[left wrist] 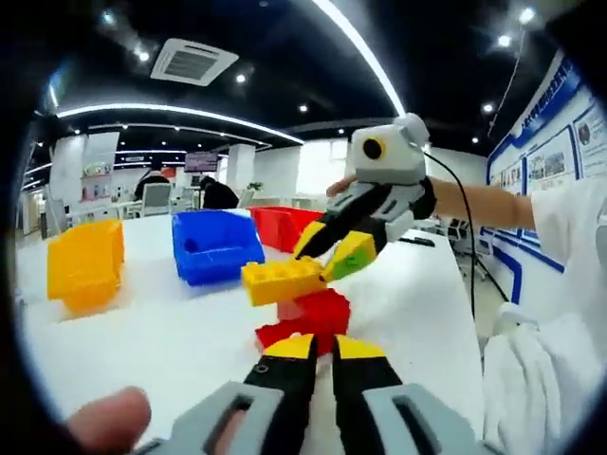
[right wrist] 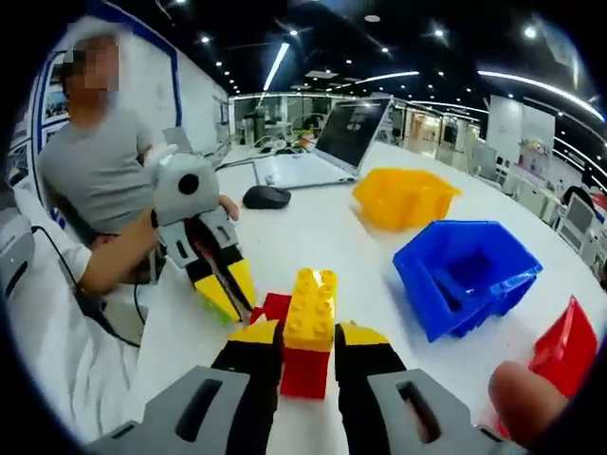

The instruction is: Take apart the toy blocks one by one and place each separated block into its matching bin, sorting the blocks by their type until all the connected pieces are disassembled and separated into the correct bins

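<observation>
A yellow block (left wrist: 283, 280) sits pressed onto red blocks (left wrist: 313, 322) above the white table (left wrist: 161, 341). My left gripper (left wrist: 322, 347) is shut on the near edge of the red block. My right gripper (left wrist: 330, 248) comes in from the right, shut on the yellow block's right end. In the right gripper view the yellow block (right wrist: 313, 305) and a red piece (right wrist: 305, 372) fill the gap between the right gripper's (right wrist: 308, 334) jaws. There the left gripper (right wrist: 230, 289) reaches in from the left and grips the red block (right wrist: 274, 305).
Three bins stand on the table: yellow bin (left wrist: 85, 265) (right wrist: 403, 197), blue bin (left wrist: 216, 245) (right wrist: 465, 275), red bin (left wrist: 285, 226) (right wrist: 564, 351). An open laptop (right wrist: 332, 142) and a mouse (right wrist: 266, 196) lie farther back. A person in grey (right wrist: 95, 161) sits at the table's side.
</observation>
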The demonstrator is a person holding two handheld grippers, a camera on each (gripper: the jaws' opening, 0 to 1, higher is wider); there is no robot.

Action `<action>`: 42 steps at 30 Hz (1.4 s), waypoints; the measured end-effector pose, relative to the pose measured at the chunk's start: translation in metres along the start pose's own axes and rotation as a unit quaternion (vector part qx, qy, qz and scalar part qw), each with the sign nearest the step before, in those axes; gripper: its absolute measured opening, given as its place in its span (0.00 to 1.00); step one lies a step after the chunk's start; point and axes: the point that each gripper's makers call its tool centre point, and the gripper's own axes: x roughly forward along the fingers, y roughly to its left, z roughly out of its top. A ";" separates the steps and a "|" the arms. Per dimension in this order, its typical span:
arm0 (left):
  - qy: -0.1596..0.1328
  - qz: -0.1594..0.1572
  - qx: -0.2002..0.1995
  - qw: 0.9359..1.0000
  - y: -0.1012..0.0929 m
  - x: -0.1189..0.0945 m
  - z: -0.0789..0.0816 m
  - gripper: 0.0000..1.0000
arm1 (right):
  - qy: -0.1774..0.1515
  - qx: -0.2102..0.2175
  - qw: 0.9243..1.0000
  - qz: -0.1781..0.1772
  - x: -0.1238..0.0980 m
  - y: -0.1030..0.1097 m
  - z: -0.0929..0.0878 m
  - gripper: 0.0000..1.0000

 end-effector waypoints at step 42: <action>-0.056 0.146 -0.003 0.988 0.011 0.027 0.037 0.25 | -0.020 0.043 0.995 -0.086 -0.026 0.000 -0.026 0.14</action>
